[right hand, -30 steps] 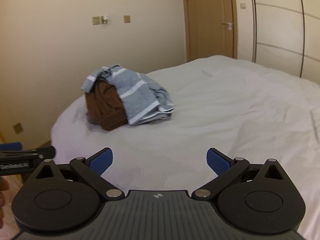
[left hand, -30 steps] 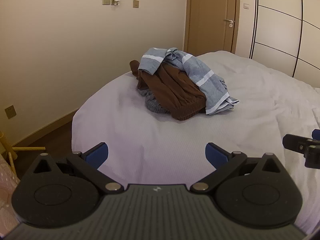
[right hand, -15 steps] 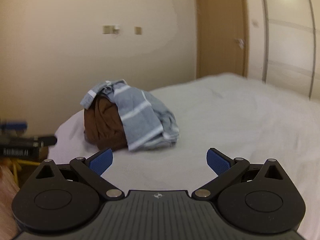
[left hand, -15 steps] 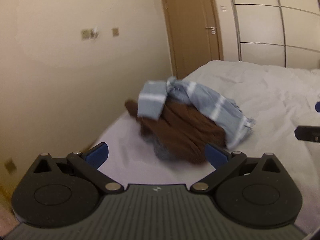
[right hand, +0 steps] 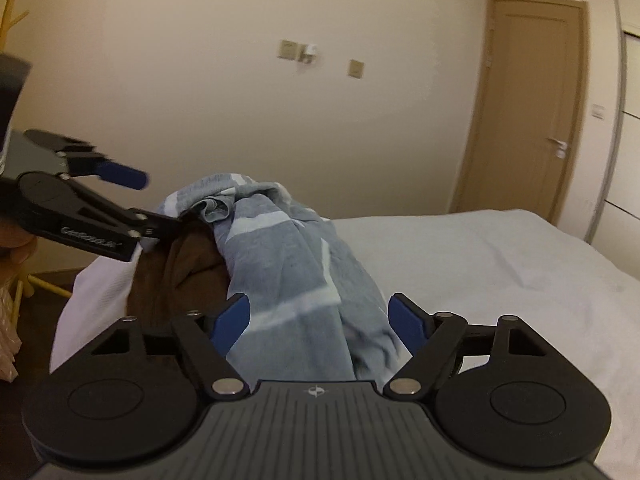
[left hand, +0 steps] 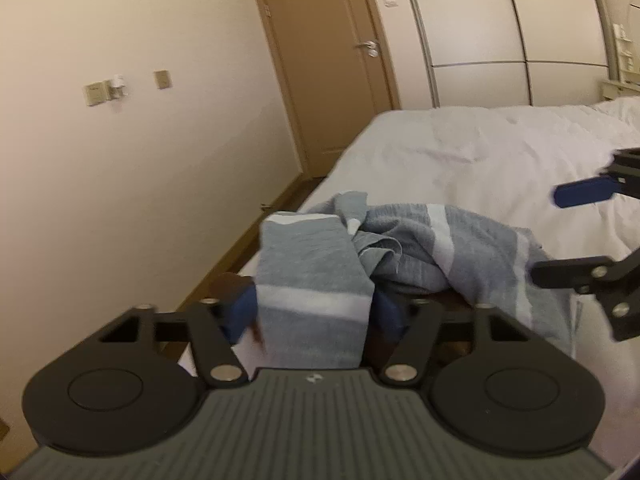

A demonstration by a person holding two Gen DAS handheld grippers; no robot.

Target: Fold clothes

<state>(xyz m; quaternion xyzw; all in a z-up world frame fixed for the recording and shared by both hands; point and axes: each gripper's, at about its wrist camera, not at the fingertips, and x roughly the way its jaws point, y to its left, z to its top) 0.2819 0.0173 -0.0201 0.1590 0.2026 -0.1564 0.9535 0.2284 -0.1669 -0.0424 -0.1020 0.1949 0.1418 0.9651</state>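
Two claws were at the clothes pile on the bed (left hand: 460, 152). Left claw (left hand: 312, 312) had its fingers apart either side of the grey striped garment (left hand: 312, 264). Right claw (right hand: 318, 320) was likewise apart, straddling the same garment over the brown one (right hand: 176, 276).
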